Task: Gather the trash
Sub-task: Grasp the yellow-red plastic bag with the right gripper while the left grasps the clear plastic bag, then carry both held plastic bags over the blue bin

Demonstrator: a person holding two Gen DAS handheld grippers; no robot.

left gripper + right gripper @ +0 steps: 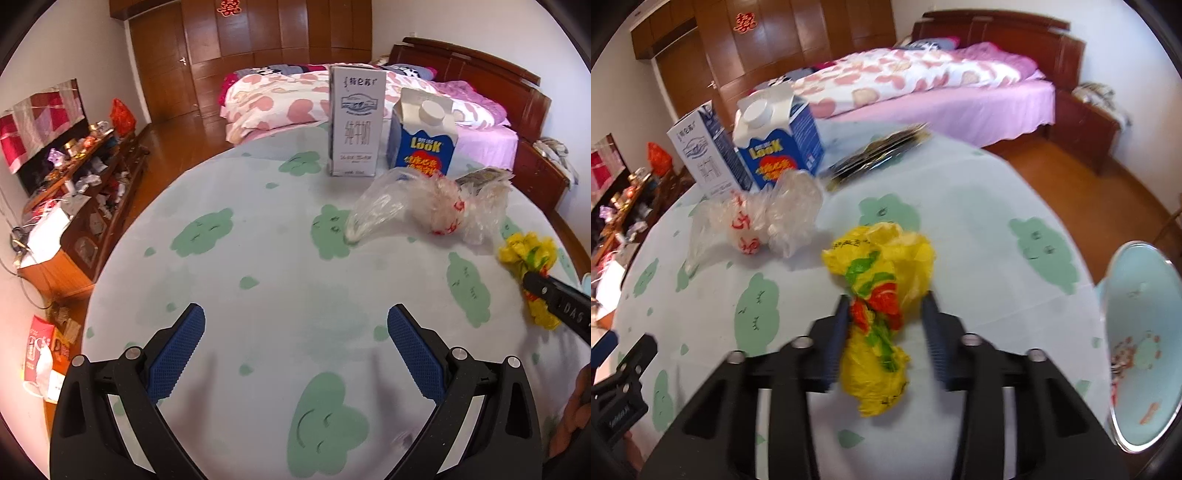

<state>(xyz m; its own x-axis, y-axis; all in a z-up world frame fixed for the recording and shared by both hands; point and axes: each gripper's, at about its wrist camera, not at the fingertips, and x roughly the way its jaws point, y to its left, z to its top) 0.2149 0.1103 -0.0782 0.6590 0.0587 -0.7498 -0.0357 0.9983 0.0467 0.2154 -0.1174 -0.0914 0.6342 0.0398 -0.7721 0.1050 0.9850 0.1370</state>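
A crumpled yellow plastic bag (882,306), printed with red and green patches and some small dark writing too blurred to read, lies on the worktop (960,206) near its right side, between the two fingers of the right hand-held gripper (886,306). Those fingers stand close in on the bag, the left one against its bunched middle; the right one looks to be at its edge, though motion blur makes firm contact hard to confirm. The grip seems aimed at the bag's narrow waist, where loose plastic is easiest to pinch for lifting away as trash. Just beyond it, toward the worktop's far side, sits a clear crinkled plastic bag (757,218) with red characters, not legible. Behind that stand two cartons side by side: a blue and white gable-top carton (779,147) with a white screw cap, marked "LOOK" in yellow, and a taller white milk carton (356,125) with grey Chinese lettering. A flat dark packet (879,155) lies near the cartons. At the right edge of the right wrist view, a pale blue bin (1141,332) with a metal rim stands open beside the worktop, likely the place for the trash. The left hand-held gripper (295,354) hovers over a bare stretch of the cloud-patterned cloth, its blue-padded fingers spread wide with nothing between them. A bed (923,85) and wooden wardrobes fill the background.
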